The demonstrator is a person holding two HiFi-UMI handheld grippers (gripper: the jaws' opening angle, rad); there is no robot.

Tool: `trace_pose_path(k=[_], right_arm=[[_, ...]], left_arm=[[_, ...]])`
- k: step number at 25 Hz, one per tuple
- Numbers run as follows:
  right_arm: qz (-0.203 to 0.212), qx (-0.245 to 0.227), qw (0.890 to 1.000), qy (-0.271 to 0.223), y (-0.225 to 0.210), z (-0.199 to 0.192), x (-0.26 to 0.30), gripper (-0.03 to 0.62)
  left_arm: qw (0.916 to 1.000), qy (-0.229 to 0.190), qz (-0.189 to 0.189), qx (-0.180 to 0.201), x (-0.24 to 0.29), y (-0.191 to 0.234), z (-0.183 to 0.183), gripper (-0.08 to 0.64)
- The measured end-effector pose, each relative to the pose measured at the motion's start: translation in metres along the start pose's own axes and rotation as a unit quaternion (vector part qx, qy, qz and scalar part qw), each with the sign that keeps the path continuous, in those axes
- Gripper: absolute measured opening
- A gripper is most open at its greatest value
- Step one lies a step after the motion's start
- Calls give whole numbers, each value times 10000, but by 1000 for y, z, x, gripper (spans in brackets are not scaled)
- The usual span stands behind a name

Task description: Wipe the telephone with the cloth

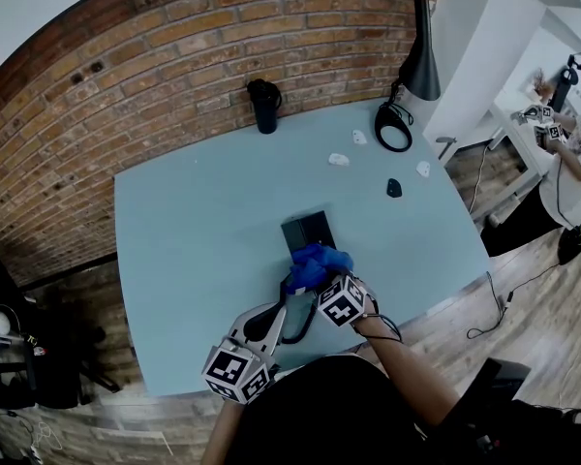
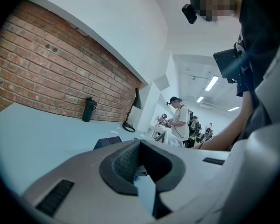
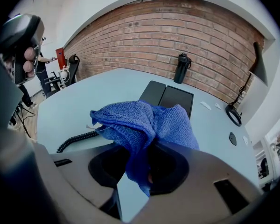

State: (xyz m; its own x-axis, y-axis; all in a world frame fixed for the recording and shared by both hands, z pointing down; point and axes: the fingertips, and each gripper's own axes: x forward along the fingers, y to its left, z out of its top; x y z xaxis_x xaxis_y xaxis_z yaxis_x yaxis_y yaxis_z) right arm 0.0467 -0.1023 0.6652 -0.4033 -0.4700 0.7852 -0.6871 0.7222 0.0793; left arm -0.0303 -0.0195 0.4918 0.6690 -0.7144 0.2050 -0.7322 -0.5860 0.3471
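Telephone (image 1: 308, 231) (image 3: 170, 97): a flat dark unit lying near the middle of the pale blue bench (image 1: 194, 260), closer to its near edge; its coiled cord (image 1: 300, 323) (image 3: 79, 141) trails back towards us. A blue cloth (image 1: 318, 264) (image 3: 144, 122) is bunched over the near edge of the telephone; we cannot tell whether the two touch. The right gripper (image 1: 315, 279) (image 3: 144, 157) has its fingers (image 3: 102, 164) pressed tight on a fold of this cloth, the rest billowing out ahead of them. The left gripper (image 1: 276, 310) (image 2: 139, 146) sits just beside it, low over the bench; its fingers (image 2: 123, 164) meet at the tips, and we see nothing between them. Along the far edge of the bench, against the brick wall (image 1: 126, 76), stands a dark flask (image 1: 264, 105); a black lamp (image 1: 421, 56) stands at the far right corner; a few small white scraps (image 1: 339, 160) and a small dark piece (image 1: 394, 188) lie well apart from the telephone. A person (image 1: 571, 163) stands beyond the bench at far right.
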Motion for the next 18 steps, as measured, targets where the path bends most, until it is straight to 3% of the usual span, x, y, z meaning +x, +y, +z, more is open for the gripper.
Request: trace_pose_path(k=[7, 10, 12, 15, 18], right_arm=[[81, -222, 9994, 259, 5, -6, -1, 126], [420, -379, 9961, 684, 8, -16, -3, 126], [933, -489, 9872, 1199, 14, -28, -8, 127], [1761, -728, 9603, 2036, 17, -45, -25, 126], [2032, -793, 9484, 2301, 2, -33, -44, 126]], left_arm=[[10000, -8, 72, -21, -6, 4, 0, 14], [9999, -19, 94, -39, -7, 4, -1, 14], [9999, -37, 111, -49, -8, 5, 0, 14], [9998, -83, 175, -65, -11, 9, 2, 14], [9996, -128, 260, -71, -17, 14, 6, 14]])
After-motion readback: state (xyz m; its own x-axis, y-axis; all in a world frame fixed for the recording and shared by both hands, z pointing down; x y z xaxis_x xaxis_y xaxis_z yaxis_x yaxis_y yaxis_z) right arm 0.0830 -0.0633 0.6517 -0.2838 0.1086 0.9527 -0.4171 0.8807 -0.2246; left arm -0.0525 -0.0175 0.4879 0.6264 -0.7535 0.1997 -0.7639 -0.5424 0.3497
